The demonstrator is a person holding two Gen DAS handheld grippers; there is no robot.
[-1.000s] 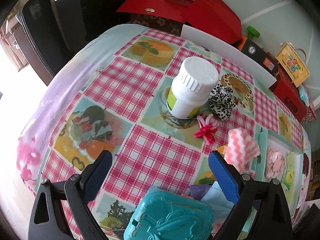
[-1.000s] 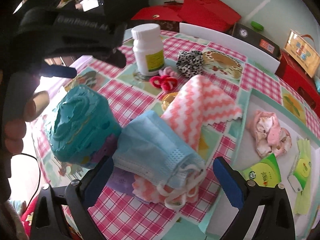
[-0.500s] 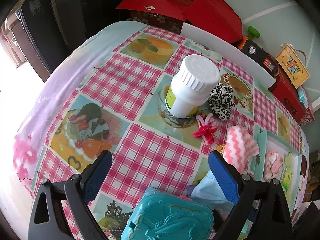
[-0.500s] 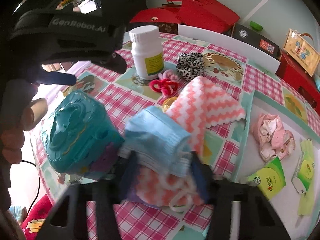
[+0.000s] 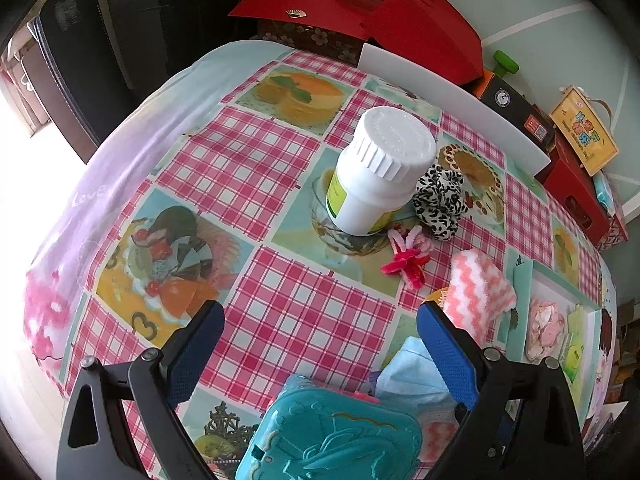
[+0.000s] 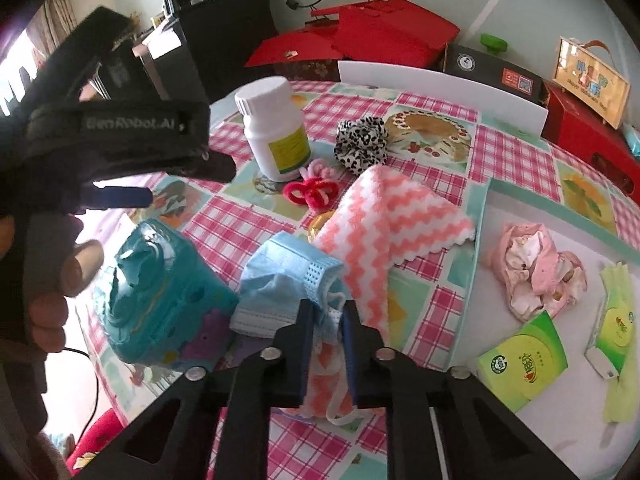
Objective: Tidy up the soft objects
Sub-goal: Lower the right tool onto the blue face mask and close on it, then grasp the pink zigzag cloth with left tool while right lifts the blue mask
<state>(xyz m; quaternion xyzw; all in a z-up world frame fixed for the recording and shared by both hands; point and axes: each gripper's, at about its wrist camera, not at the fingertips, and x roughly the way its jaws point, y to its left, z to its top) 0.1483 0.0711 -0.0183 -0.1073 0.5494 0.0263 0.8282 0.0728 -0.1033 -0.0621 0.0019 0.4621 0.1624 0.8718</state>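
Right now the right gripper [image 6: 326, 312] is clamped on the blue face mask [image 6: 286, 276], its two blue pads pinching the gathered edge where the ear loops bunch up. The mask lies near the front edge of the table [image 5: 256, 168], partly over a pink-and-white zigzag cloth [image 6: 384, 220] and touching a teal plastic case [image 6: 160, 292] on its left.

Meanwhile the left gripper [image 5: 316, 332] hangs above the checked tablecloth with its jaws spread wide and nothing between them; in the right wrist view a person's hand [image 6: 60, 280] holds it over the table's left edge.

Toward the middle of the table stands a white pill bottle [image 5: 378, 172], upright with its cap on. Just beside it on the right sits a black-and-white scrunchie [image 5: 440, 200], and in front of the two lie red and pink hair ties [image 5: 406, 254], close to the zigzag cloth.

Along the table's right edge a white tray [image 6: 500, 424] holds a crumpled pink cloth [image 6: 536, 276], a green-and-yellow tissue pack [image 6: 524, 360] and another green pack [image 6: 616, 324] beside it. Behind the table's far edge are red boxes [image 5: 400, 24].
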